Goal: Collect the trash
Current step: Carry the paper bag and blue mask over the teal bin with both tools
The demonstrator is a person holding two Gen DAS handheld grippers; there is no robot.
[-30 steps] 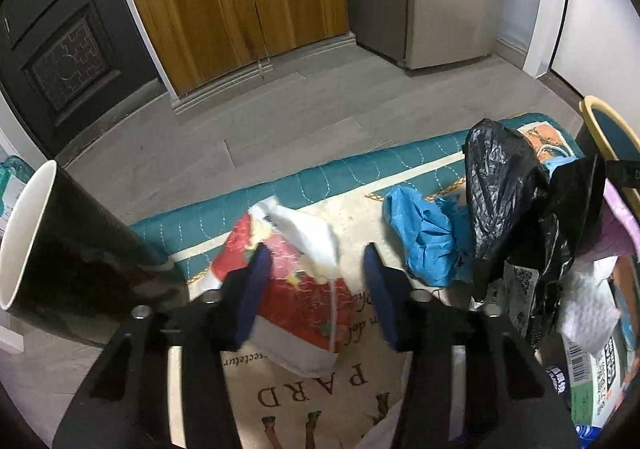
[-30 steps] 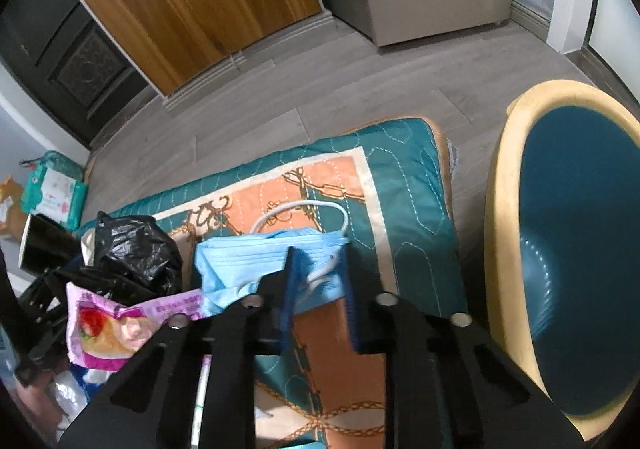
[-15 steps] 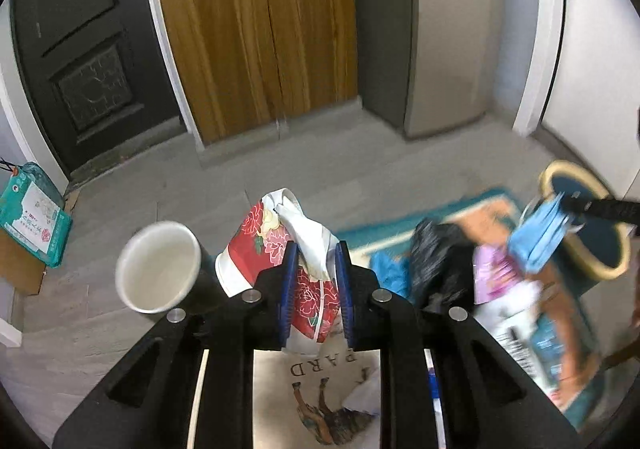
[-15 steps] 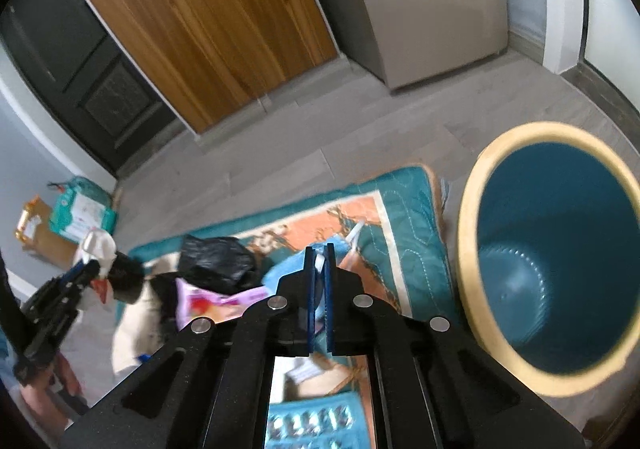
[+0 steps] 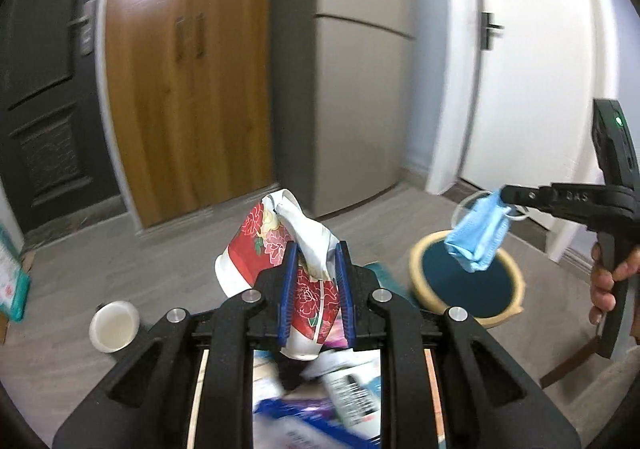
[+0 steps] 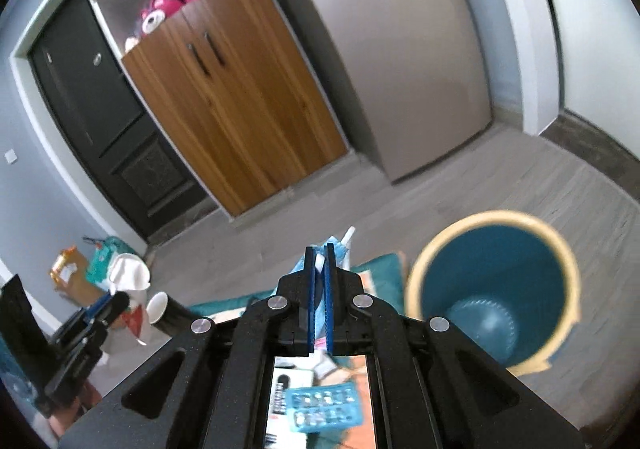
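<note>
Two tools are seen, each closed on a piece of trash and held clear of the floor. Between the blue pads of the left tool (image 5: 316, 289) a crushed red floral paper cup (image 5: 280, 249) is gripped, its crumpled white lining sticking up above the fingertips and its white base tilted down to the left. Just below and left of that tool, a white-lined paper cup (image 5: 115, 325) is seen on the grey floor. The right tool (image 6: 319, 291) is closed tight on a blue face mask (image 5: 478, 239); from the left wrist view the mask is seen hanging folded from the fingertips, with one white ear loop looped out beside it. Directly below the dangling mask, the teal bin with a yellow rim (image 6: 494, 291) stands open on the floor, and from the right wrist view it lies just to the right of the right tool. More rubbish, among it a blue blister pack (image 6: 324, 407), is seen blurred beneath the tools on the teal-edged mat (image 6: 380, 273). Farther out, a wooden cabinet (image 5: 188, 97) and a grey cupboard stand against the wall.
</note>
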